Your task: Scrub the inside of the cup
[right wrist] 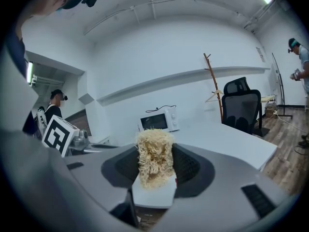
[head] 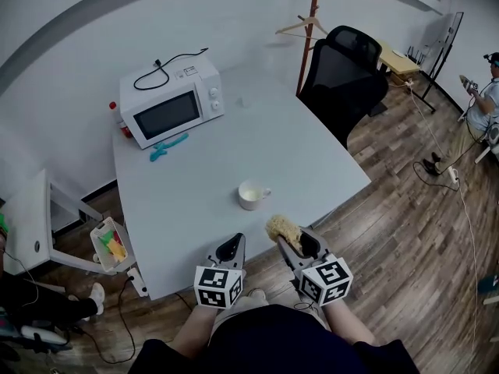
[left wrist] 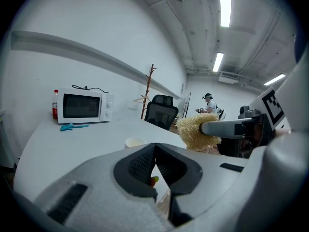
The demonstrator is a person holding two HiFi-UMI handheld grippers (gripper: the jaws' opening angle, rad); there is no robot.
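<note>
Scrubber gripped, cup waiting ahead
The right hand-held gripper (head: pixel 291 242) pinches a yellowish fibrous scrubber (head: pixel 281 227) tuft-forward, ready for scrubbing; the left hand-held gripper (head: pixel 232 245) is pressed together, empty; the white ceramic cup (head: pixel 251 195) stands ahead of both.

1. Bright, even light fills the room from ceiling strip lights (left wrist: pixel 225 6), which burn out to pure white.
2. The pale surface (head: pixel 234 146) carries only soft, faint shadows.
3. Every view bows at the edges; both gripper views darken at their corners.
4. The left tool (left wrist: pixel 155 151) and right tool (right wrist: pixel 155 163) look blurred up close.
</note>
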